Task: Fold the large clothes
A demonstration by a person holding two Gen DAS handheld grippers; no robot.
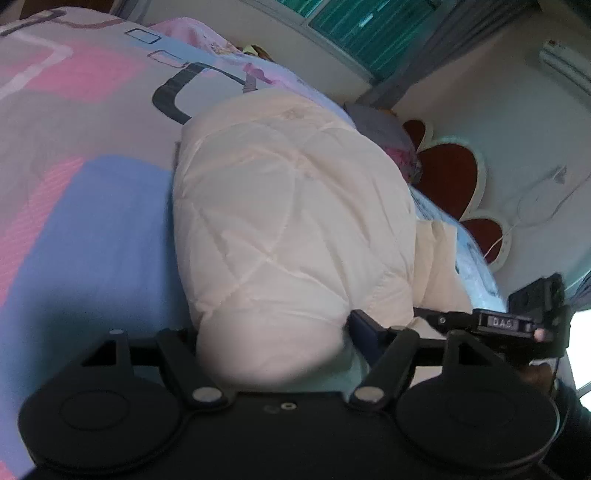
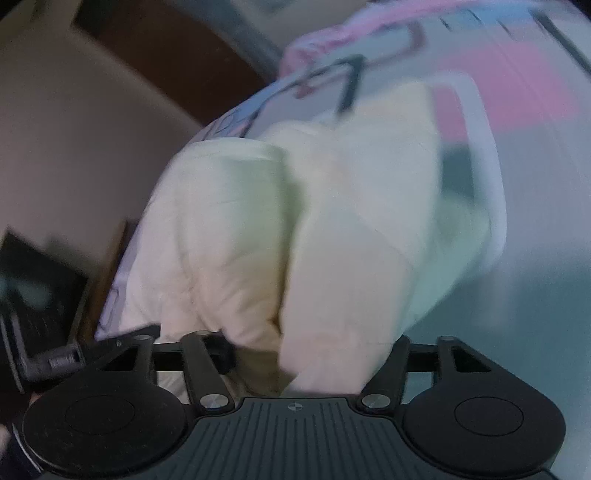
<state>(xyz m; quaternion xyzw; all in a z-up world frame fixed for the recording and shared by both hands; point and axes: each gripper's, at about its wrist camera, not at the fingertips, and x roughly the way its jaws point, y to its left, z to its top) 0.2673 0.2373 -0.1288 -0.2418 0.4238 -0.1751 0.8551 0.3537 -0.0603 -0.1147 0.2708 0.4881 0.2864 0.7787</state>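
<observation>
A cream quilted padded garment (image 1: 291,221) lies bunched on a bed with a pink, blue and grey cover (image 1: 92,184). My left gripper (image 1: 273,354) is shut on the garment's near edge, and the fabric bulges up between the jaws and hides the fingertips. The other gripper (image 1: 517,325) shows at the right, at the garment's right edge. In the right wrist view, which is blurred, the garment (image 2: 314,229) fills the middle in thick folds. My right gripper (image 2: 306,365) is shut on its near edge, with fabric between the jaws.
A headboard with red heart-shaped panels (image 1: 450,173) stands at the right of the bed. A window with green blinds (image 1: 362,26) is behind. A brown cabinet (image 2: 155,48) and a dark object (image 2: 33,291) lie left of the bed.
</observation>
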